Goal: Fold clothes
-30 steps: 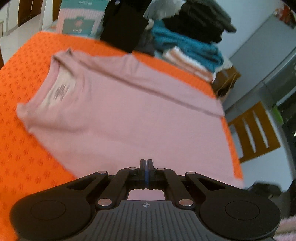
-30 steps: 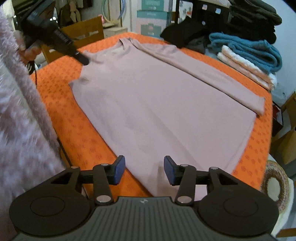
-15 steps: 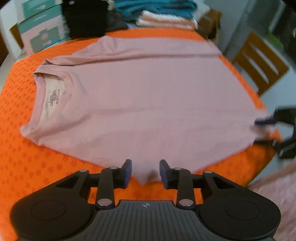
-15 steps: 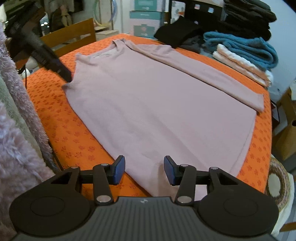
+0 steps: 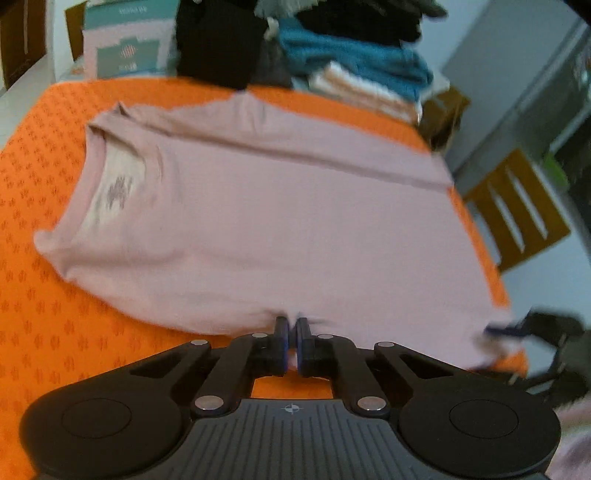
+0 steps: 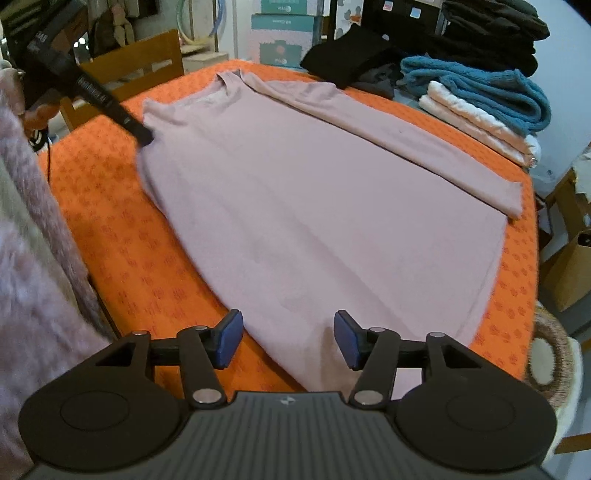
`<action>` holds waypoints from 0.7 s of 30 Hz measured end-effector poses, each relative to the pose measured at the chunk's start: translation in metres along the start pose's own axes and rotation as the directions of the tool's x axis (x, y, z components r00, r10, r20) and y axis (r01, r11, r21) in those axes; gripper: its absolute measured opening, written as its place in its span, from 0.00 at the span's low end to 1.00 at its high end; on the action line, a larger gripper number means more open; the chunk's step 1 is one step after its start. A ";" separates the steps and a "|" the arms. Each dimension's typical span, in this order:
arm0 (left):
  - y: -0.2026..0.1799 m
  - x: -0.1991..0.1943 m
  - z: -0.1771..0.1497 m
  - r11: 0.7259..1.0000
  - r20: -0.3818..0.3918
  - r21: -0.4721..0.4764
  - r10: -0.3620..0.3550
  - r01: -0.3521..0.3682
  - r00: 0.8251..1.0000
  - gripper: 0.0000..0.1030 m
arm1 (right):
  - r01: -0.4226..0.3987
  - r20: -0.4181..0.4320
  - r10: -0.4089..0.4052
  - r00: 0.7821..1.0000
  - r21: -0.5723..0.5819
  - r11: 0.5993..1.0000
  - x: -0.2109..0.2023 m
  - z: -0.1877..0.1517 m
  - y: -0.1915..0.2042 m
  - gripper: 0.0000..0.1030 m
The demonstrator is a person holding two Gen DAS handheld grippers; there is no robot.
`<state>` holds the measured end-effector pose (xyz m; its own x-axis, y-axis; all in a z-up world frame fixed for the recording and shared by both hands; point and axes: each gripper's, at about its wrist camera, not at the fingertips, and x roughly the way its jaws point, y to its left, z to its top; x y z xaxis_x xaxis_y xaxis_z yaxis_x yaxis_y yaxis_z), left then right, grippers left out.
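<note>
Left wrist view: pink shirt's (image 5: 280, 229) near edge is pinched between nearly closed jaws.

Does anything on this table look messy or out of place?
Nothing stands out. The pink shirt lies spread flat on the orange tablecloth, one long sleeve folded across its far side. Folded towels and dark clothes sit stacked at the far edge.

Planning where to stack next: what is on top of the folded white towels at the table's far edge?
A folded teal towel lies on the white towels, with dark folded clothes piled higher behind it. Whatever sits beneath the white towels is covered.
</note>
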<state>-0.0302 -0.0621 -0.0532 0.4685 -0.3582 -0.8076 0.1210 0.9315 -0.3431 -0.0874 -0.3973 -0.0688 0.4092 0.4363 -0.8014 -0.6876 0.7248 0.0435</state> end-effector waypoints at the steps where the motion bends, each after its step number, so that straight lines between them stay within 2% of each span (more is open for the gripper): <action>1: -0.001 -0.001 0.004 1.000 0.010 -0.011 -0.004 0.004 1.000 0.06 | -0.015 0.010 0.015 1.000 0.005 1.000 0.002 0.004 0.001 0.60; 4: -0.005 -0.004 0.013 1.000 0.033 -0.028 -0.011 0.011 0.999 0.06 | -0.056 0.026 0.056 0.998 -0.012 0.998 0.012 0.014 0.010 0.61; 7: -0.009 -0.008 0.017 0.999 0.052 -0.044 -0.008 0.010 0.999 0.06 | -0.056 0.019 0.057 0.998 -0.053 0.997 0.025 0.017 0.018 0.61; 10: -0.010 -0.014 0.017 0.998 0.065 -0.060 -0.009 0.013 0.998 0.06 | -0.026 0.011 0.027 1.000 -0.077 0.997 0.035 0.016 0.022 0.60; 16: -0.012 -0.023 0.018 0.998 0.070 -0.058 -0.001 0.005 0.998 0.06 | 0.093 0.028 -0.090 0.996 -0.133 0.987 0.035 0.003 0.026 0.58; 19: -0.009 -0.025 0.015 0.999 0.065 -0.052 0.020 -0.016 0.998 0.06 | 0.132 0.035 -0.128 0.991 -0.167 0.977 0.026 -0.006 0.027 0.54; 21: -0.005 -0.025 0.012 0.998 0.057 -0.065 0.028 -0.024 0.998 0.06 | 0.153 0.032 -0.150 0.988 -0.194 0.969 0.018 -0.013 0.026 0.46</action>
<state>-0.0320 -0.0573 -0.0260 0.5207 -0.3278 -0.7883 0.0528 0.9339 -0.3535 -0.1057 -0.3776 -0.0903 0.5267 0.3393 -0.7794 -0.7196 0.6661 -0.1963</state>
